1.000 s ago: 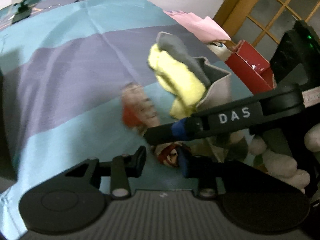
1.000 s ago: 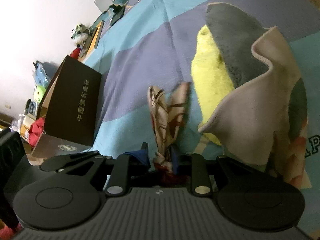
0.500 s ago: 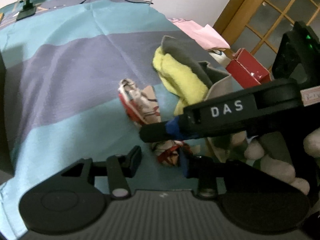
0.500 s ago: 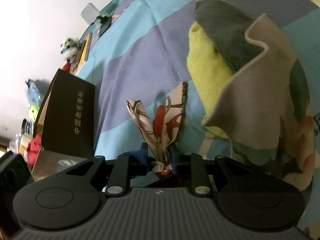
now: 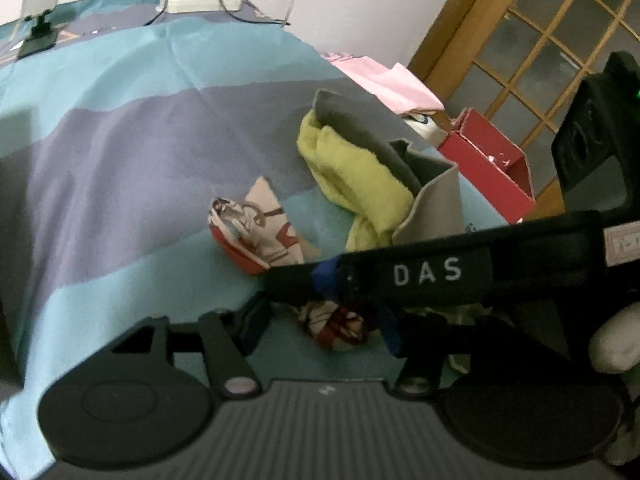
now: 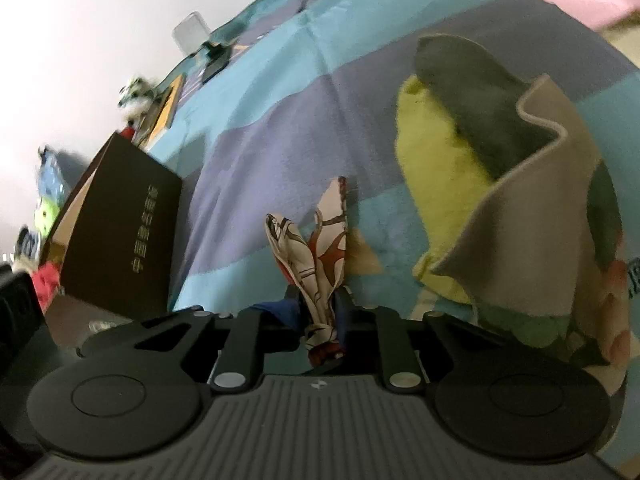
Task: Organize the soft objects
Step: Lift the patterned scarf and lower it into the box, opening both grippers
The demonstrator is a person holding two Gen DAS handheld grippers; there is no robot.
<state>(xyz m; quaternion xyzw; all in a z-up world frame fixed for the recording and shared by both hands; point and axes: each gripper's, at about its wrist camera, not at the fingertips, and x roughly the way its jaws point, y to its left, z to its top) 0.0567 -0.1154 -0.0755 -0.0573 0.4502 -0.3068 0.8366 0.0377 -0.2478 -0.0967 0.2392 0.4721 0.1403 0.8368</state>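
A small red, white and blue patterned cloth is pinched in my right gripper, which is shut on its lower end; the cloth's free ends stick up and rest on the bedspread. In the left wrist view the same cloth lies ahead, with its bunched end between my open left gripper fingers. The right gripper's arm marked DAS crosses in front. A pile of yellow, dark grey and beige cloths lies to the right, and also shows in the left wrist view.
The striped teal and purple bedspread covers the surface. A brown box stands at the left edge. A red box and pink cloth lie beyond the right edge. A power strip and phone stand sit at the back.
The patterned cloth has been drawn out and lifted by my right gripper, settling from a blur. My left gripper's fingers have spread slightly and both views have tilted.
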